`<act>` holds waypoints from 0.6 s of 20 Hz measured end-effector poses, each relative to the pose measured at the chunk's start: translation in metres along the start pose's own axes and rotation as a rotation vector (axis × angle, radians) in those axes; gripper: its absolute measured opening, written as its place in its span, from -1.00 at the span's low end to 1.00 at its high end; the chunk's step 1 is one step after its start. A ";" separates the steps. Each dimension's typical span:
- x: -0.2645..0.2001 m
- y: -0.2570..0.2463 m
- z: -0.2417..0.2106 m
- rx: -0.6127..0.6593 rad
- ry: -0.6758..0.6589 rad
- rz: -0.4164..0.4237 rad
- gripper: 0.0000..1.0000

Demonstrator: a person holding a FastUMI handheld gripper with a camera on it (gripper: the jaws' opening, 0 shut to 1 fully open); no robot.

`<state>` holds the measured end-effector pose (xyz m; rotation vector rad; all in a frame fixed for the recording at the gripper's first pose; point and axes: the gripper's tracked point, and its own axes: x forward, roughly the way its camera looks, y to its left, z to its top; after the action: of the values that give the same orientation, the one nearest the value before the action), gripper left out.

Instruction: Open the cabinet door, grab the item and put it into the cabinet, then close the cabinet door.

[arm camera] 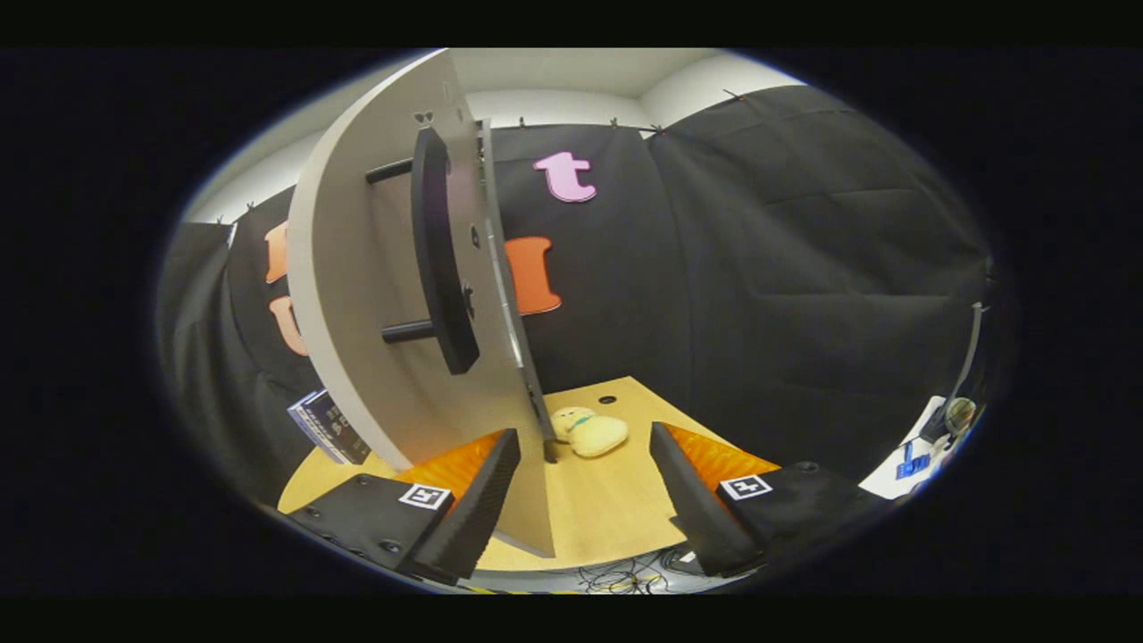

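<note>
Cabinet door [375, 295] stands swung open at centre left, its dark handle [439, 250] facing out; right of its lower edge the plush item [589, 433] lies on the tabletop [607, 509]. Hand-held gripper [585, 487] gapes wide and empty: advance straight, straddle the plush squarely before squeezing

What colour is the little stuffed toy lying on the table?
Pale cream-yellow with a small green collar; the stuffed toy shows in the gripper view, beyond the open claw.
</note>
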<state>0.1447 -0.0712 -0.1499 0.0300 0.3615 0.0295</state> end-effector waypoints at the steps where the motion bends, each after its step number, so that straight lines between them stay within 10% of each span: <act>1: -0.001 0.010 -0.002 -0.002 0.002 0.009 0.89; 12: -0.001 0.095 -0.021 -0.020 0.014 0.031 0.89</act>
<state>0.1336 0.0238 -0.1659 0.0160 0.3744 0.0639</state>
